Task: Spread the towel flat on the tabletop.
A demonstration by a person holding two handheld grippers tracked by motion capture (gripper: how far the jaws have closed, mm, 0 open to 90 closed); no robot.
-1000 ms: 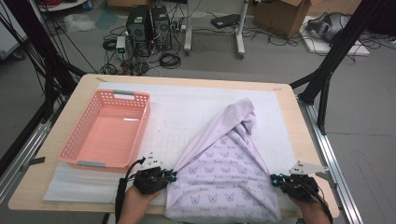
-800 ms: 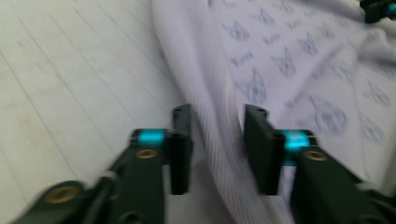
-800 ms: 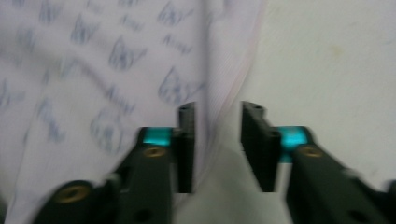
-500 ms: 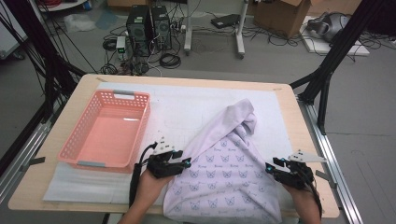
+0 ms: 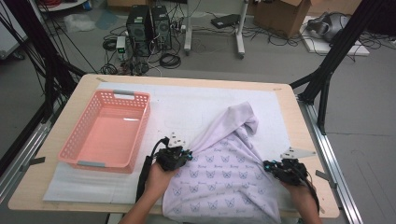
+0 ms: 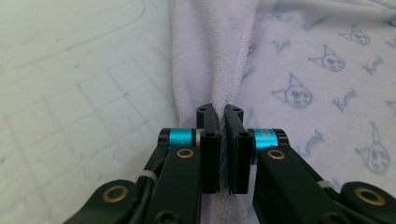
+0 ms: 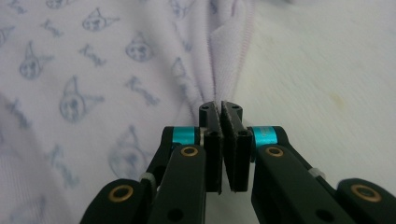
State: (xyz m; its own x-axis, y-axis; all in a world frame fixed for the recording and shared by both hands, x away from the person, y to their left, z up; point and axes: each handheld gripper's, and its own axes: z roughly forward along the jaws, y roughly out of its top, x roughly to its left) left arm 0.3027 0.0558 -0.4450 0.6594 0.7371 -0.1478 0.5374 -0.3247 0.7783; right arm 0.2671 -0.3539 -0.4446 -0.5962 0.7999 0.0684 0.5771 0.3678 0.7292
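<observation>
My left gripper (image 6: 222, 140) and my right gripper (image 7: 223, 140) had both just closed tight on the two side hems of the lilac garment (image 5: 224, 172), which lay between them near the worktop's front edge, its peak toward the far edge.

Basket (image 5: 108, 132) sits on the mat (image 5: 196, 105), left half of the table (image 5: 81, 88). Garment (image 5: 224, 172) lies right of the basket, on the mat, reaching the near table edge. Left gripper (image 5: 186, 155) at its left edge, right gripper (image 5: 267, 165) at its right edge.
</observation>
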